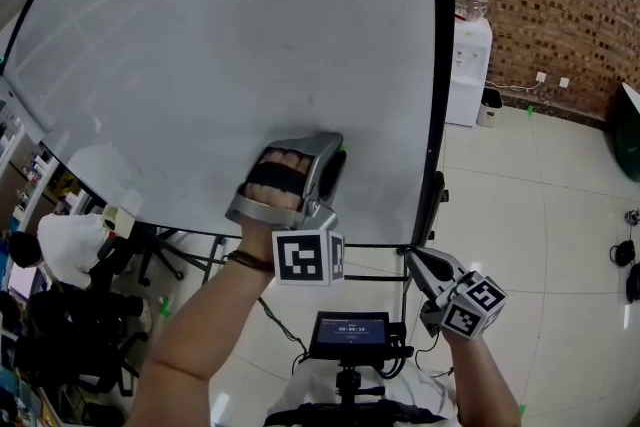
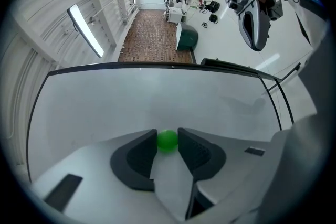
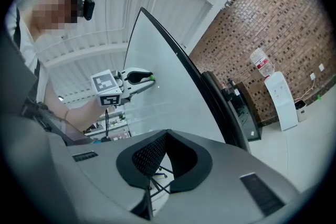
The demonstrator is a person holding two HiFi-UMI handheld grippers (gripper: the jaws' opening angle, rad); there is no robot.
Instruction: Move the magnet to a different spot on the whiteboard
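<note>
The small round green magnet (image 2: 167, 141) sits on the lower part of the large white whiteboard with a black frame (image 1: 250, 45), directly between the fingers (image 2: 143, 157) of my left gripper (image 2: 167, 136). In the left gripper view both dark ribbed pads appear to touch the magnet's flanks, so I judge the pinch to be made, though only at the very tips. The left gripper meets the board roughly square-on. My right gripper (image 1: 412, 257) hangs near the board's lower right corner, well apart from the magnet, with its fingers pressed together on nothing. For the step in hand, which I judge to be securing the magnet before lifting it off:

- Confirm that the magnet is centred between the pads before I pull, because a tip-only hold on a rounded body can squirt out sideways.
- Apply firm, even pressure.
- Draw the magnet straight away from the board rather than dragging it across the surface. The magnetic pull resists most at the first moment, so I should expect a sudden release.
- Choose a bare area clearly away from the present spot and approach it square-on.
- Let the magnet seat before I spread the fingers.
</note>
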